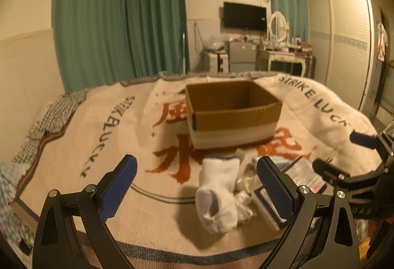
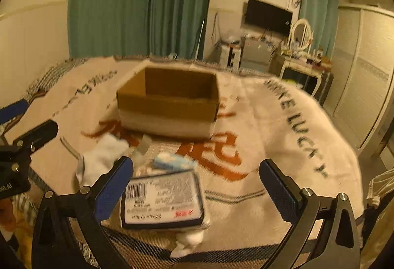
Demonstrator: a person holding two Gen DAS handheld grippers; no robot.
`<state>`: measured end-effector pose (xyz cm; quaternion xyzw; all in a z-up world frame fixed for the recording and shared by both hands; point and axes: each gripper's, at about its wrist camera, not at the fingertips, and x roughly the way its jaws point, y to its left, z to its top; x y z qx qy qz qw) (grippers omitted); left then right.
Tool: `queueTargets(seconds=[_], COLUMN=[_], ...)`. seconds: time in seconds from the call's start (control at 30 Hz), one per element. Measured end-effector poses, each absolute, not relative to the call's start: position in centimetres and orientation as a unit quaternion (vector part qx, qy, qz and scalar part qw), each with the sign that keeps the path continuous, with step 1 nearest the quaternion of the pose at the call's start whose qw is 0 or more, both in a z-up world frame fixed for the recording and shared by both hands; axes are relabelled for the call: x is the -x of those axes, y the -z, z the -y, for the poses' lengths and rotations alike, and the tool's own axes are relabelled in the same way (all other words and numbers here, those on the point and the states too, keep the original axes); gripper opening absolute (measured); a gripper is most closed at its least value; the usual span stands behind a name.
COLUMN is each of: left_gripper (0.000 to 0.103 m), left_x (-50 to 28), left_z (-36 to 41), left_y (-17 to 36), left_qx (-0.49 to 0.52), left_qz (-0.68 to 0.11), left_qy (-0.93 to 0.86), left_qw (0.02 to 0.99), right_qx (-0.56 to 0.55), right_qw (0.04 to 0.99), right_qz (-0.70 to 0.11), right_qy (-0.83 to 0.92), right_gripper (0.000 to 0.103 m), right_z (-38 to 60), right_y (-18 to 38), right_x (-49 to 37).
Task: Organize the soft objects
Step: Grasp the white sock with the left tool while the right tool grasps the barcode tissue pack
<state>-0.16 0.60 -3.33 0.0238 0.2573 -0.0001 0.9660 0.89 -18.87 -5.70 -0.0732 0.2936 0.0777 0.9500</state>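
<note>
Sorting has not really begun, as far as these views show. The cardboard box (image 1: 234,114) sits open on the bed blanket (image 1: 98,146), in the middle of both views, and the part of its inside that shows looks bare. All the soft things lie on the blanket in front of it, so every one is left to pick up and put away.

The left gripper (image 1: 197,191) has its jaws wide open and holds nothing. In the left view, the white sock (image 1: 218,195) lies in the lower middle of the frame, between the 2 blue pads but a bit farther out than their tips. It is crumpled, with its open end turned to the camera. Just to its right is a small heap of white stuff that is hard to name.

The right gripper (image 2: 197,191) also has its jaws wide open and holds nothing. In the right view, the tissue pack (image 2: 162,197) lies flat in the lower middle of the frame, just beside the left pad, with its label up. A small blue and white packet (image 2: 172,162) lies just past it, nearer the box. The sock shows at the left of this view, outside the jaws.

I think the sock is the easy first grab for the left gripper, since it already lies in line with the gap.
</note>
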Motion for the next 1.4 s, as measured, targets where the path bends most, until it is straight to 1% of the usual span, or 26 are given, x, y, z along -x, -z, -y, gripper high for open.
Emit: queueTargets(seconds=[0.1, 0.17, 0.3, 0.5, 0.6, 0.67, 0.73, 0.77, 0.8, 0.83, 0.87, 0.93, 0.97, 1.03, 1.13, 1.3, 1.4], left_gripper=[0.099, 0.099, 0.099, 0.099, 0.098, 0.098, 0.098, 0.098, 0.097, 0.088, 0.082, 0.061, 0.054, 0.047, 0.038, 0.037, 0.037], left_x=[-0.4, -0.9, -1.8, -2.2, -2.8, -3.2, -3.7, -3.9, -4.1, -4.4, -4.7, -5.2, -5.2, -4.8, -4.2, -3.2, -3.0], left_z=[-0.9, -1.1, -1.0, -0.9, -0.6, -0.1, -0.1, -0.1, -0.1, -0.1, 0.0, 0.0, 0.1, 0.2, 0.3, -0.3, 0.0], left_y=[4.7, 5.8, 8.2, 10.0, 11.0, 11.6, 11.8, 11.8, 11.9, 12.0, 12.2, 12.8, 13.0, 12.9, 12.3, 9.9, 7.5], left_qx=[-0.02, -0.018, -0.021, -0.019, -0.024, -0.029, -0.028, -0.027, -0.026, -0.023, -0.021, -0.02, -0.018, -0.019, -0.027, -0.022, -0.031], left_qz=[-0.276, -0.292, -0.327, -0.354, -0.367, -0.375, -0.374, -0.373, -0.371, -0.371, -0.373, -0.385, -0.389, -0.385, -0.375, -0.351, -0.32], left_qy=[-0.002, 0.0, -0.001, 0.012, 0.024, 0.026, 0.031, 0.031, 0.03, 0.033, 0.038, 0.041, 0.048, 0.054, 0.05, 0.043, 0.048], left_qw=[0.961, 0.956, 0.945, 0.935, 0.93, 0.926, 0.926, 0.927, 0.928, 0.928, 0.927, 0.922, 0.92, 0.921, 0.925, 0.935, 0.946], right_qx=[0.075, 0.071, 0.074, 0.065, 0.057, 0.064, 0.073, 0.074, 0.07, 0.063, 0.056, 0.046, 0.045, 0.048, 0.053, 0.063, 0.07], right_qw=[0.938, 0.931, 0.919, 0.91, 0.908, 0.909, 0.912, 0.915, 0.916, 0.918, 0.918, 0.92, 0.922, 0.925, 0.931, 0.94, 0.947], right_qz=[-0.326, -0.347, -0.376, -0.399, -0.402, -0.399, -0.391, -0.386, -0.383, -0.38, -0.377, -0.372, -0.367, -0.359, -0.34, -0.309, -0.282], right_qy=[-0.085, -0.091, -0.094, -0.094, -0.105, -0.102, -0.098, -0.095, -0.096, -0.099, -0.104, -0.11, -0.112, -0.116, -0.122, -0.133, -0.136], right_gripper=[0.096, 0.095, 0.084, 0.082, 0.069, 0.065, 0.047, 0.043, 0.034, 0.029, 0.027, 0.022, 0.022, 0.019, 0.017, 0.016, 0.015], right_z=[18.6, 18.5, 18.2, 18.1, 17.9, 17.6, 17.4, 17.6, 17.9, 18.3, 18.6, 19.0, 19.1, 19.0, 18.9, 18.5, 18.6], right_y=[8.1, 9.6, 12.1, 14.1, 14.3, 14.3, 14.0, 13.8, 13.4, 13.0, 12.7, 12.3, 12.0, 11.5, 10.3, 7.4, 5.4], right_x=[-1.6, -2.2, -3.2, -4.8, -5.2, -5.2, -5.1, -5.0, -5.0, -5.0, -5.0, -5.0, -4.8, -4.3, -3.2, -1.5, -0.9])
